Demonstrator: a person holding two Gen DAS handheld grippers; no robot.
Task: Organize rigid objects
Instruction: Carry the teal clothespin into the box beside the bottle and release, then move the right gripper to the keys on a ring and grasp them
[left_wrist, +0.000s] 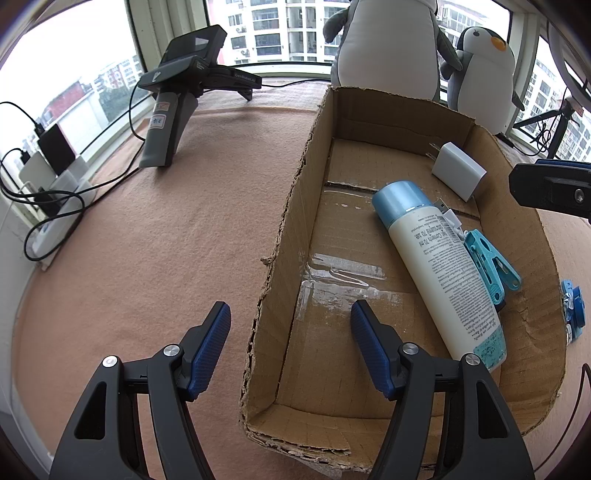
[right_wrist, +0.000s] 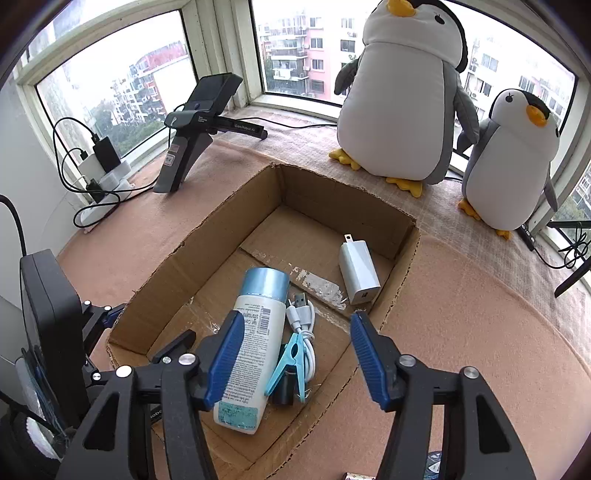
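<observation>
White plastic bottle with blue cap (right_wrist: 255, 339) lies lengthwise in cardboard box (right_wrist: 207, 236), directly beneath right hand-held gripper (right_wrist: 291, 354); jaws parted, holding nothing. Left hand-held gripper (left_wrist: 290, 343) empty, straddling box wall.

R gripper (right_wrist: 290, 354) fingers apart over cardboard box (right_wrist: 207, 236); bottle (right_wrist: 251, 350), clip (right_wrist: 290, 360), cable (right_wrist: 304, 325), charger (right_wrist: 359, 271) inside.

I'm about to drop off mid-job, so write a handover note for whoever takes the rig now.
Left gripper: open, empty, over a wall of the cardboard box.
Right gripper: open, empty, above the bottle.
Done: bottle, charger, cable and clip lie in the box.
Left: a small blue item lies outside the box on the cloth; I cannot tell what it is.
</observation>
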